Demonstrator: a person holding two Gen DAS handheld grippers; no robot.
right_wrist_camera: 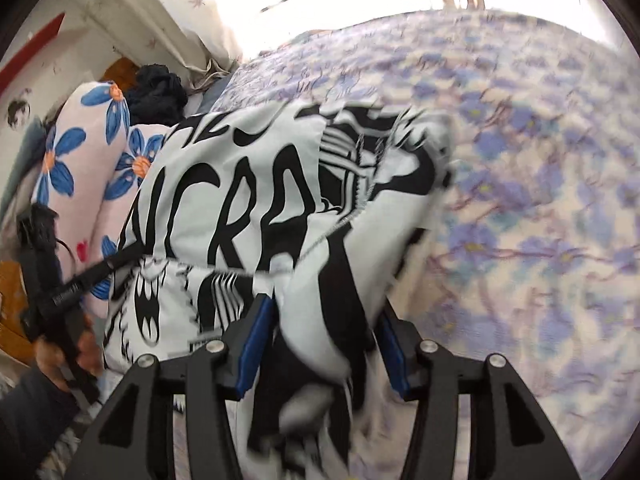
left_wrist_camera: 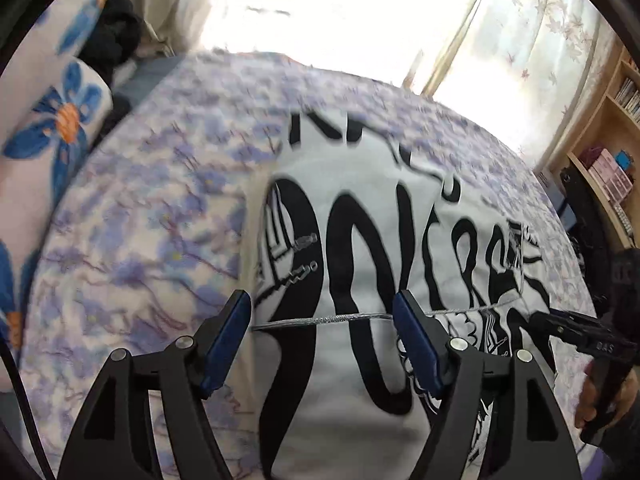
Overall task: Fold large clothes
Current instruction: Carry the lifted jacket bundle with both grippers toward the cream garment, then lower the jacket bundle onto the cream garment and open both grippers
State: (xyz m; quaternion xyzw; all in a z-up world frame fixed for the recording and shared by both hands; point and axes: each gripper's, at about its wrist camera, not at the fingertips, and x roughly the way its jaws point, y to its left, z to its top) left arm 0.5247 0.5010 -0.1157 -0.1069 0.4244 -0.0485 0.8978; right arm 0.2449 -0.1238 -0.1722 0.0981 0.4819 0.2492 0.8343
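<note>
Both the left gripper [left_wrist_camera: 322, 340] and right gripper [right_wrist_camera: 320, 350] are hovering with fingers apart, letting the printed hoodie [left_wrist_camera: 360, 240] settle folded on the floral bedspread [left_wrist_camera: 160, 200], likely needing smoothing next.

A bed [left_wrist_camera: 160, 184] spread with a pale cover printed in purple-blue blossoms carries a white garment [left_wrist_camera: 360, 208] with bold black lettering, lying on the cover and crossed by a silvery zip line. Beside the garment, at the bed's far end, rest pink pillows [right_wrist_camera: 84, 160] with large blue flowers, and a dark bundle of cloth [right_wrist_camera: 158, 94] next to them.
</note>
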